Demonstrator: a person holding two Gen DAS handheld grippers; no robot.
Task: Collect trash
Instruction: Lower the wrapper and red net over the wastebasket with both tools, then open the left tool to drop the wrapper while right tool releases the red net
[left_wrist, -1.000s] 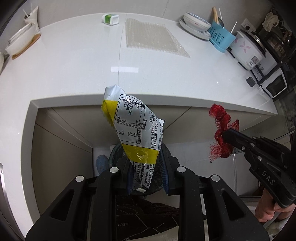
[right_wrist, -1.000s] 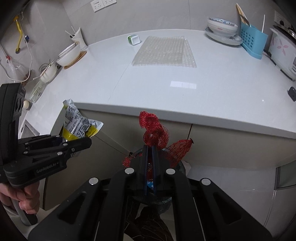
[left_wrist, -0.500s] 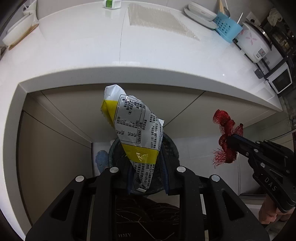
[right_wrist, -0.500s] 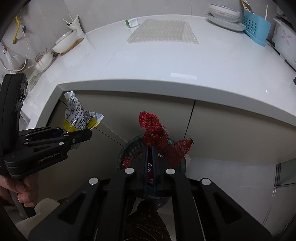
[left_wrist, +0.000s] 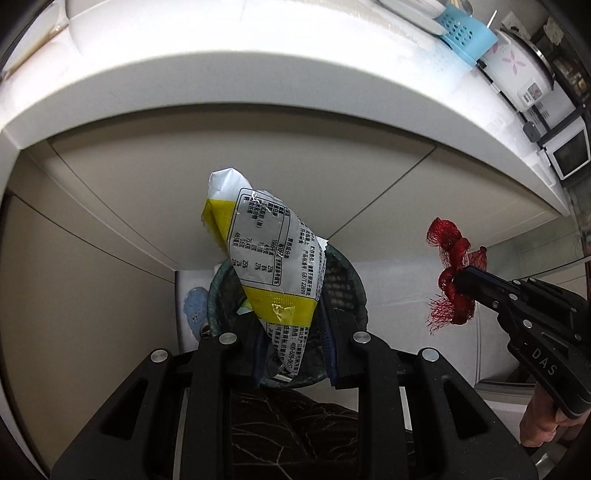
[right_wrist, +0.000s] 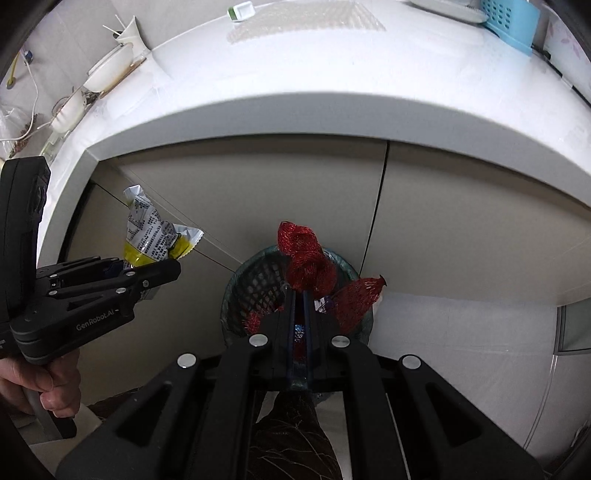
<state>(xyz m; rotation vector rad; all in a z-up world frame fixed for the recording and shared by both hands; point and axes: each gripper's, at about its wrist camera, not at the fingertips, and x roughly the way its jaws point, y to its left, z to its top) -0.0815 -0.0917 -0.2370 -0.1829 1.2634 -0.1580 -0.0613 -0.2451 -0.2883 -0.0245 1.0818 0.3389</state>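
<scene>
Left gripper (left_wrist: 291, 332): clamped on a crinkled foil snack wrapper (left_wrist: 266, 258), silver and yellow, printed, held above the mesh waste bin (left_wrist: 347, 280). Right gripper (right_wrist: 300, 314): closed tight on a bunched red net bag (right_wrist: 306, 258), held over the same bin (right_wrist: 255, 280). Risk noted: light foil may drift past the rim if released off-centre; netting may snag on the fingers. Beyond: smooth white countertop (right_wrist: 332, 92).

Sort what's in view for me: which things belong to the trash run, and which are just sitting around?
Part of the job:
- snack wrapper, in the left gripper
- red mesh netting, in the right gripper
- mesh wastebasket on the floor below

Just lying about:
- bubble wrap sheet on the counter
- blue utensil caddy
- rice cooker
- white bowl
</scene>
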